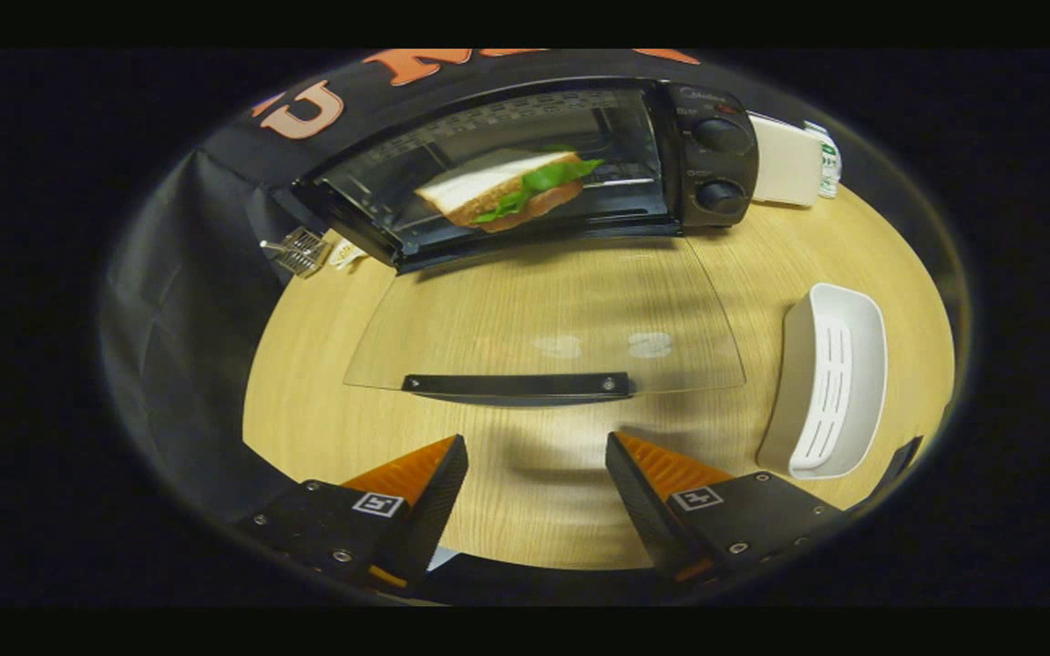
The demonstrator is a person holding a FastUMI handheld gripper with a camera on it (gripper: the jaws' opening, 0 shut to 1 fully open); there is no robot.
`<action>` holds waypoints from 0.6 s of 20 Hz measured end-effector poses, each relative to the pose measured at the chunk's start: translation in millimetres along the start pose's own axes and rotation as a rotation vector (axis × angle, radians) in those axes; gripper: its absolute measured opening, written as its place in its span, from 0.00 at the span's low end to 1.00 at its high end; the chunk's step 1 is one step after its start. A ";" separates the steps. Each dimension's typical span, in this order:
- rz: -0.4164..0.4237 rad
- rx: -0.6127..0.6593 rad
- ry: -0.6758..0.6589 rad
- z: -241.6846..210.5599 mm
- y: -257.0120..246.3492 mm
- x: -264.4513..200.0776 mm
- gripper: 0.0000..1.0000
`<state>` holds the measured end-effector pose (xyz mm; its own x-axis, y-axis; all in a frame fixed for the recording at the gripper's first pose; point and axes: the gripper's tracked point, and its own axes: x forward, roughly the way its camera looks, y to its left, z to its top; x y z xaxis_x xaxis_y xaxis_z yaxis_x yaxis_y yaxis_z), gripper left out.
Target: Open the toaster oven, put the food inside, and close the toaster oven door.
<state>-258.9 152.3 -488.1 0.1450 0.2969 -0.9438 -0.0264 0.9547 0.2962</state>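
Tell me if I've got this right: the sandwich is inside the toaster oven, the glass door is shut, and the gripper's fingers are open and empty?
Not quite. The gripper view shows the glass door folded down open, just ahead of the gripper. The rest holds: the sandwich sits inside the toaster oven, fingers open and empty.

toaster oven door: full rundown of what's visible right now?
The toaster oven door is clear glass, swung fully down and lying flat over the wooden table, hinged at the oven mouth. A dark bar handle runs along its free edge, nearest the gripper, whose open fingers sit just short of it, touching nothing. Two pale smudges mark the glass.
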 end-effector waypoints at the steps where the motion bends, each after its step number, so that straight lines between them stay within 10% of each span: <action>1: -0.006 -0.004 -0.006 4.6 -0.9 4.3 0.91; 12: 0.032 -0.013 -0.042 34.3 11.5 -7.7 0.90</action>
<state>-226.4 160.4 -472.3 0.1849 0.3262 -0.9270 -0.0449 0.9451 0.3236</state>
